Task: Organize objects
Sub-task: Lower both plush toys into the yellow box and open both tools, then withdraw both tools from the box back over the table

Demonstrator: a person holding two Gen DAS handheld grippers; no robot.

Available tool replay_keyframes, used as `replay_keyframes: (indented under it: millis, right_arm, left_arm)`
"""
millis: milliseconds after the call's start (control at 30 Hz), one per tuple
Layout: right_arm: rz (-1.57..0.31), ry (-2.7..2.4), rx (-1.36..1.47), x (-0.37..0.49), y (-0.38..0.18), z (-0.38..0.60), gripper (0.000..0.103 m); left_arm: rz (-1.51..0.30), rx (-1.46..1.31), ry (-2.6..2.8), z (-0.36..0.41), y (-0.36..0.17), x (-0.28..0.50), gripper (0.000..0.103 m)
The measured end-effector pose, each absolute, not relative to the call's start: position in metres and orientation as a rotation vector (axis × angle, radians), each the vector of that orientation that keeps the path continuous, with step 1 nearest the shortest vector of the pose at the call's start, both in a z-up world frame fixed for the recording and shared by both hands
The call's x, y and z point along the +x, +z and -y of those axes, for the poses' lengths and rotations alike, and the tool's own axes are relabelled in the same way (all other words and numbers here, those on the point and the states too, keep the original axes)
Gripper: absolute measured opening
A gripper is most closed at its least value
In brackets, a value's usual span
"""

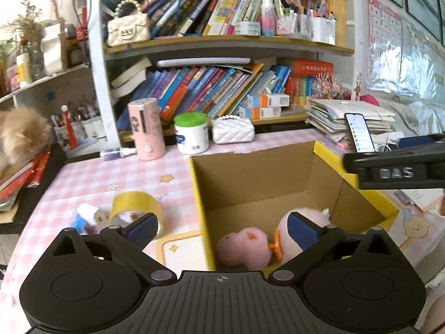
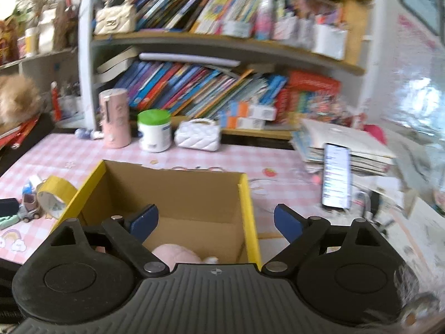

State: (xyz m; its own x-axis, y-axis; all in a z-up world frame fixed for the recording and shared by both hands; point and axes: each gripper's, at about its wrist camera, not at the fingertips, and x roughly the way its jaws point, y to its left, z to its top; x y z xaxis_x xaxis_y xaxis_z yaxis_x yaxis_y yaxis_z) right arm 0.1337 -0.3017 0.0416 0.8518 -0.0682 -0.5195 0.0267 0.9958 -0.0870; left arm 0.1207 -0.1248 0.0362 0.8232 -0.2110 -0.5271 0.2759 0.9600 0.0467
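Observation:
A cardboard box with yellow outer walls stands open on the pink checked tablecloth. A pink plush toy with an orange collar lies on its floor at the near side. My left gripper hangs open above the box's near left corner, nothing between its blue pads. My right gripper is open too, over the box, with the plush toy just visible below it. The right gripper's black body pokes in at the right edge of the left wrist view. A yellow tape roll lies left of the box.
Behind the box stand a pink tumbler, a green-lidded white jar and a white quilted purse, before a crammed bookshelf. A phone leans on stacked papers at the right. Small toys lie by the tape.

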Motion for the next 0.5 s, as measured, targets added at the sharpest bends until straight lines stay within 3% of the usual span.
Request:
replay_keyframes:
  millis: [133, 500]
  right_arm:
    - [-0.524, -0.152, -0.07, 0.099, 0.037, 0.297, 0.096]
    - [-0.679, -0.314, 0.061, 0.039, -0.012, 0.27, 0.096]
  left_arm:
    - [-0.559, 0.104, -0.264, 0.107, 0.032, 0.103, 0.101]
    - [-0.633, 0.064, -0.212, 0.053, 0.002, 0.06, 0.102]
